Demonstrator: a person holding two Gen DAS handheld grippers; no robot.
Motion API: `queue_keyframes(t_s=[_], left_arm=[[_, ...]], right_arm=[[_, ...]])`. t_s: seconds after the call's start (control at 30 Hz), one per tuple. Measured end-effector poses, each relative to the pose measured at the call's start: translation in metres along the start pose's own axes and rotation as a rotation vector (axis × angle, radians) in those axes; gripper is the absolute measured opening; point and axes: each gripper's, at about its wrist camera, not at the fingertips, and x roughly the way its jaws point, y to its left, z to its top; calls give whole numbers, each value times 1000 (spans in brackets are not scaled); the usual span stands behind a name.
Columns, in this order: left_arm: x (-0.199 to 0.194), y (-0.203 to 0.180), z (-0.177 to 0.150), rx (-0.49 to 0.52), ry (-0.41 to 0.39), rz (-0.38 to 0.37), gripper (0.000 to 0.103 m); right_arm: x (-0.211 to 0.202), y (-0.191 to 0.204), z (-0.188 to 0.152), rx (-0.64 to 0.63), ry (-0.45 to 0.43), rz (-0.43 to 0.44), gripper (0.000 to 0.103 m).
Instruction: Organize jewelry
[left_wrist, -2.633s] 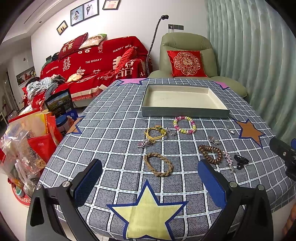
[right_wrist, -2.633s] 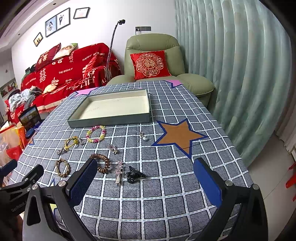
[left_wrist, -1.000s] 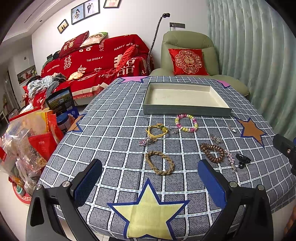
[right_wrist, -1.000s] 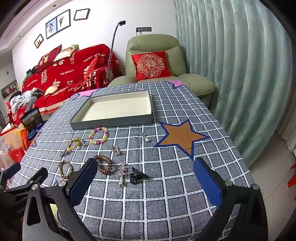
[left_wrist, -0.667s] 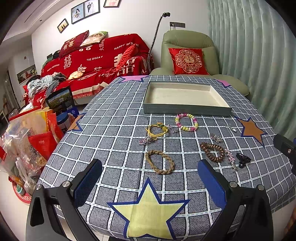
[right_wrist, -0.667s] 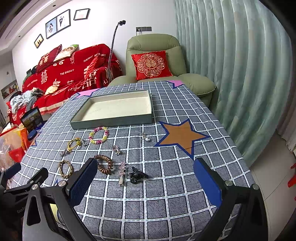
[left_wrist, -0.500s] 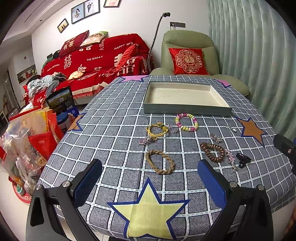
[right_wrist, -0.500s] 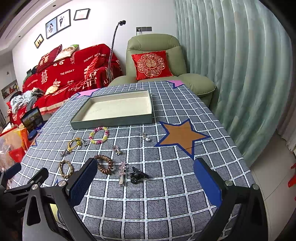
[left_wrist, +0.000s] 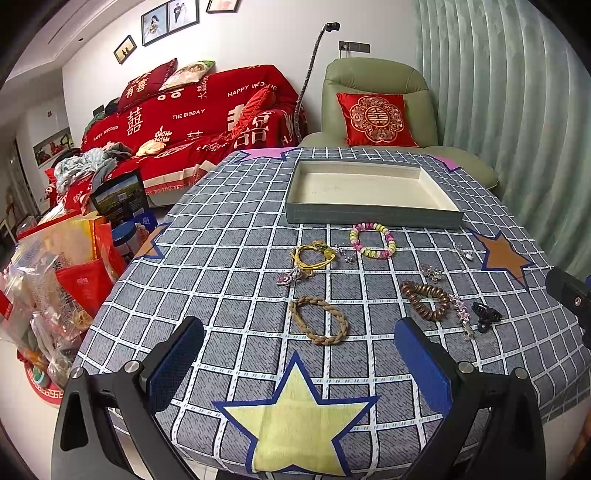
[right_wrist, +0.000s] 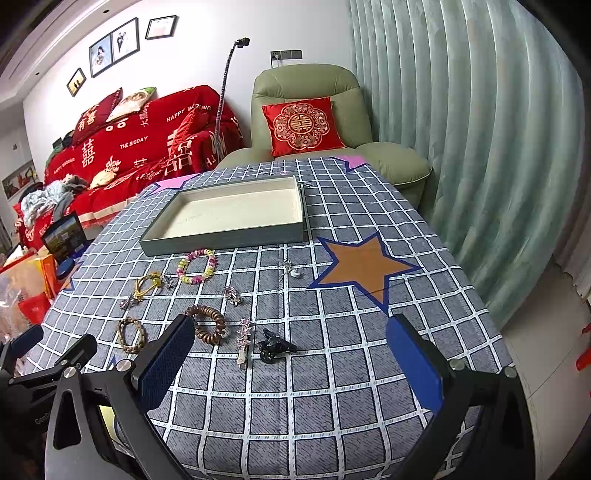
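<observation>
While both hand-held grippers (left_wrist: 299, 363) (right_wrist: 291, 363) gape empty | sofa throw (left_wrist: 192, 118) reads "HAPPY WEDDING", "THE BIGDAY"

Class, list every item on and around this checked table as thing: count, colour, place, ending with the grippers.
Shallow rectangular tray: one, grey-green, cream inside, far middle.
Beaded bracelet: one, pink and yellow, before tray.
Cord bracelet: one, yellow, left of beads.
Braided rope bracelet: one, tan, nearest left gripper.
Coil hair tie: one, brown, right.
Claw hair clip: one, black, beside a pink star clip.
Armchair: one, green, behind.
Left gripper: open.
Right gripper: open.
</observation>
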Motion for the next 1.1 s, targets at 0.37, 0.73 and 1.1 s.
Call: queue_keyframes(t_s=[0.37,0.73,1.1], left_arm=[[0,-1,1,0,2,0,103],[16,5,1,-8,66,6,103],[56,9,0,-50,206,-65,103]], right_arm=[[0,0,0,1,1,1,103],[11,-7,-4,-2,55,23,103],[47,-46,-11,56,191,16,103]])
